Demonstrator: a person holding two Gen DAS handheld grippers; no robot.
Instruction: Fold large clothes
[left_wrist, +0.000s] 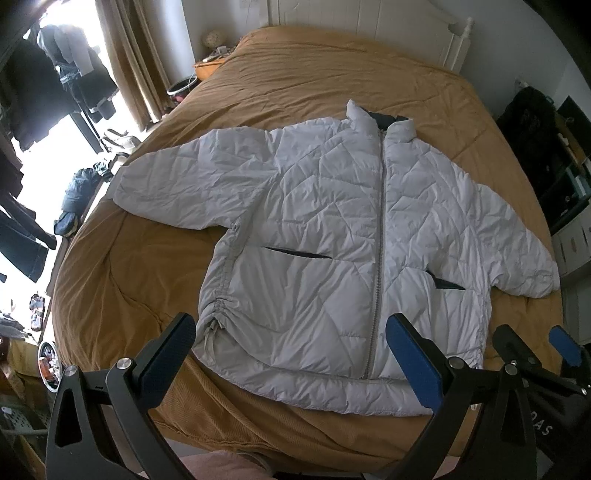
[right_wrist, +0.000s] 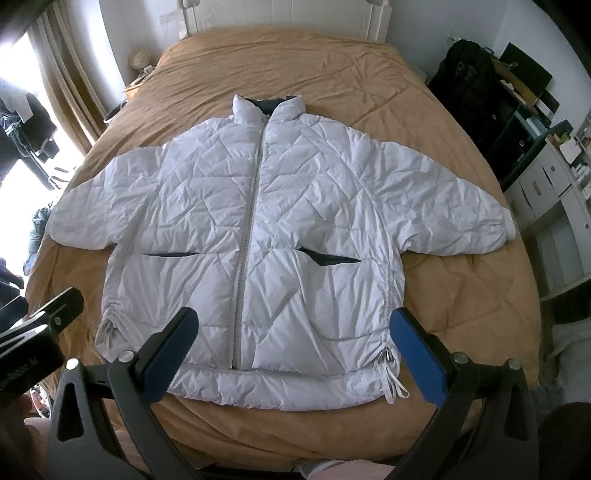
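A white quilted puffer jacket lies spread flat, front up and zipped, on the bed, sleeves out to both sides, collar toward the headboard. It also shows in the right wrist view. My left gripper is open and empty, hovering above the hem on the jacket's left half. My right gripper is open and empty, above the hem near the zipper's lower end and right drawstring. The right gripper also shows at the lower right of the left wrist view.
The bed has a mustard-brown cover and a white headboard. A nightstand stands at the far left. Hanging dark clothes and floor clutter are on the left; shelves and drawers on the right.
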